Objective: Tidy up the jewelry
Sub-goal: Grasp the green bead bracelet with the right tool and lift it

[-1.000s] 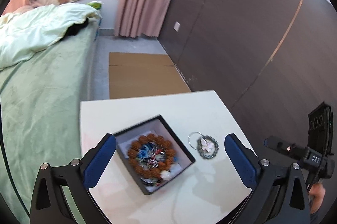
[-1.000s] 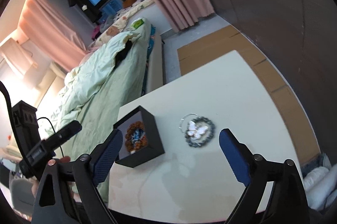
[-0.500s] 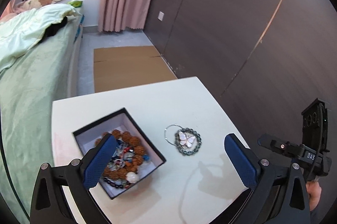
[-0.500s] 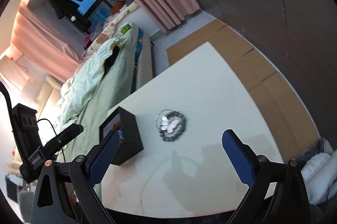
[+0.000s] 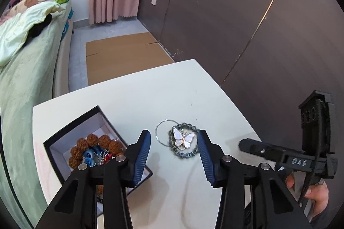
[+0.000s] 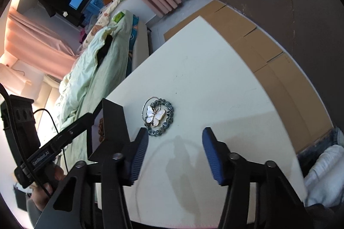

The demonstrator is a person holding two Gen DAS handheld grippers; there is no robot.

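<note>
White table (image 5: 133,99): one box (image 5: 71,132), one butterfly pendant (image 5: 183,139).

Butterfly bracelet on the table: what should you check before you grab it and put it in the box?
1. Butterfly bracelet lies flat, out in the open: ok.
2. Left gripper lined up around it: ok; jaws closing, not touching yet.
3. Right gripper out of the way: ok; jaws closing on nothing.
4. Thin silver ring beside the beads is joined to them: cannot tell.
5. Black box is open: ok.
6. Room in the box beside the brown beads: cannot tell.
</note>
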